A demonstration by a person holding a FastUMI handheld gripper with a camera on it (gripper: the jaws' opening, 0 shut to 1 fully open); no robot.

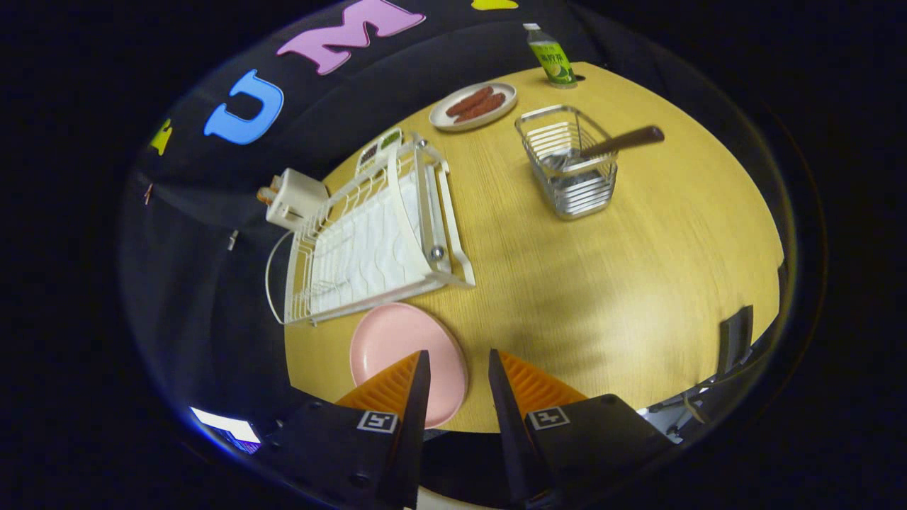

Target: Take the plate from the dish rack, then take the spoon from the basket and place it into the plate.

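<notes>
Two fingers of the gripper (458,365) stand apart at the bottom of the frame, holding nothing, above the near edge of the counter (638,283). The pink plate (397,343) lies flat on the counter, partly under the left finger and just beside the white dish rack (368,241) at centre left. The spoon (623,140) leans out of the wire basket (570,170) at upper centre, with bare wood between. A dish of sausages (473,106) and a green bottle (553,60) sit beyond
</notes>
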